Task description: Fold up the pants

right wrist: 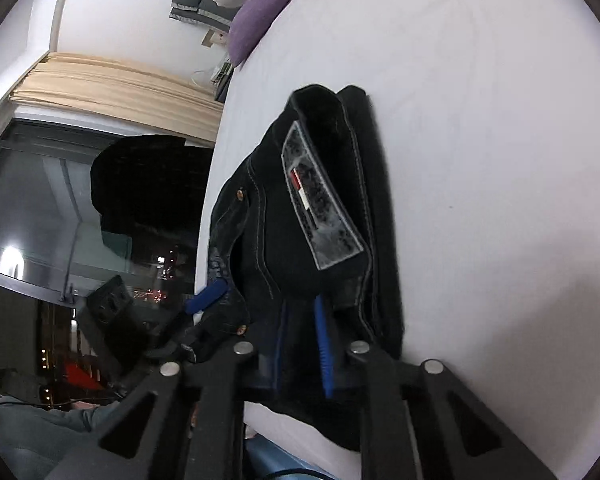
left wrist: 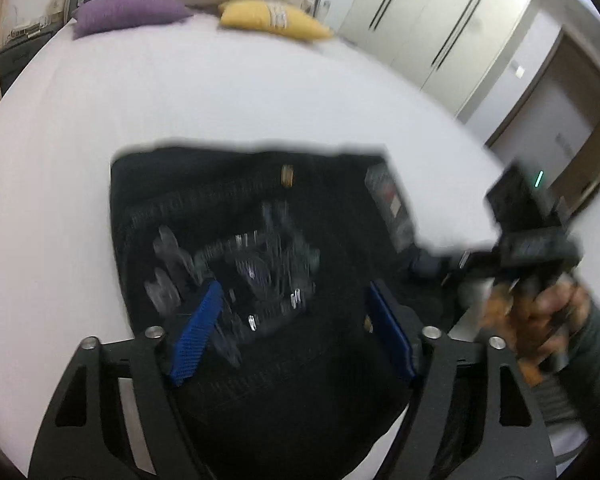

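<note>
Dark denim pants (left wrist: 260, 208) on bed (left wrist: 180, 92): heavy, floppy; grab waistband at 12 o'clock. Left gripper (left wrist: 296, 336) spread wide; right gripper (right wrist: 300, 344) pinching fabric.

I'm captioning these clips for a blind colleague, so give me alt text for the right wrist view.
The right hand-held gripper, its blue-padded fingers nearly closed on the fabric, pinches the near edge of folded black jeans lying on a white bed. A grey brand patch faces up; a purple pillow sits beyond, a dark window to the left.
</note>
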{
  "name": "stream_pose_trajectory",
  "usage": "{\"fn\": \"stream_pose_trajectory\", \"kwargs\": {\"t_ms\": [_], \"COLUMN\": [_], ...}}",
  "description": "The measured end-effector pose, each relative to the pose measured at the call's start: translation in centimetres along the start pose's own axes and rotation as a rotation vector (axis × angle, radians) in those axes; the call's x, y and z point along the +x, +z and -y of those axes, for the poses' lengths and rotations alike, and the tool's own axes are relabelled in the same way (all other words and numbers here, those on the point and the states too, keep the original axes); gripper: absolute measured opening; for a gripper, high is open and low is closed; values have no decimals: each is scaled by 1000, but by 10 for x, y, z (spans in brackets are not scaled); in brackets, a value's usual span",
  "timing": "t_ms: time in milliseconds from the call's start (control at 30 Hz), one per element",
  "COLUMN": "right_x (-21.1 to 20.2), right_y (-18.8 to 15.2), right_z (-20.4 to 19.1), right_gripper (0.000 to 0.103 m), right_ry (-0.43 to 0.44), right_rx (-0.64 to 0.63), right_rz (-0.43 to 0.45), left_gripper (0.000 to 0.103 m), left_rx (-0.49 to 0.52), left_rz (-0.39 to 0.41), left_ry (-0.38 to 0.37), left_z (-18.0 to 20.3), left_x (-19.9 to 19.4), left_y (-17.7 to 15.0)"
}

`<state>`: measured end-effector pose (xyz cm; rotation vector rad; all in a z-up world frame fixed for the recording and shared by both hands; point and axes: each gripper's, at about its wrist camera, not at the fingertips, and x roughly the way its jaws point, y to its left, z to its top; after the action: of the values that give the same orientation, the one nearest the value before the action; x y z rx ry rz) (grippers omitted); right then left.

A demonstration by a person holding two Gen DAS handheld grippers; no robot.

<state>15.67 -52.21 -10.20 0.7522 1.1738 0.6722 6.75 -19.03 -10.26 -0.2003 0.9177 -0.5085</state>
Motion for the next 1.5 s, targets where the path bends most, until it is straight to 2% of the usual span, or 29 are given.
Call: {"fn": "stream_pose_trajectory", "kwargs": {"t_ms": [67,100,133,167,200,267,333,400,467,600,700,900,967,1033,1100,1133,1200,1267,1300,1333,1500], "right_x": [5,6,9,11,11,9,3,-4,-5,-3,-3,-4,-7,-17,-39,-49,-66,-69,-67,-63,-25], "right_y": [4,8,7,8,9,9,2,1,1,0,-2,-5,-6,-6,-6,-5,2,15,20,25,43], "right_z": [-4,-2,-8,-9,-8,-7,-5,-1,2,2,1,-4,-12,-25,-39,-43,-45,-37,-34,-31,-8], "right_gripper": [15,15,15,15,15,15,12,3,0,0,0,0,2,21,73,79,82,82,82,82,82], "right_ry": [-14,-14,-15,-18,-20,-21,-31,-44,-53,-68,-74,-81,-96,-94,-84,-84,-97,-103,-104,-100,-115], "right_rx": [-5,-4,-1,-2,-3,1,6,15,27,28,29,22,4,-20,-62,-77,-94,-64,-51,-45,-6], "right_rz": [-8,-11,-14,-17,-18,-15,-19,-18,-20,-16,-9,-1,-7,-5,55,89,140,143,136,125,10], "left_gripper": [69,61,55,45,29,22,21,21,21,21,21,21,21,22,22,22,33,90,94,94,94], "left_rx": [-10,-31,-80,-116,-150,-235,-210,-163,-135,22,126,234,259,227,189,159,97,15,-26,-67,-133], "left_rz": [40,36,23,4,-20,-75,-68,-47,-38,-57,-39,-24,-21,-38,-50,-38,-3,15,27,20,-108], "left_ry": [4,-13,-62,-85,-111,-162,-165,-125,-115,-77,-51,-32,-18,-33,-49,-44,3,8,9,5,-47], "left_z": [-20,-32,-50,-63,-74,-97,-99,-88,-73,-38,-15,5,9,8,4,-4,-21,-43,-53,-63,-80], "left_x": [-5,-2,8,17,26,49,56,55,37,13,-7,-24,-26,-34,-47,-59,-69,-73,-72,-68,-24], "left_y": [23,32,44,49,53,49,43,40,34,-3,-39,-81,-84,-81,-75,-72,-61,-49,-43,-34,-10]}}
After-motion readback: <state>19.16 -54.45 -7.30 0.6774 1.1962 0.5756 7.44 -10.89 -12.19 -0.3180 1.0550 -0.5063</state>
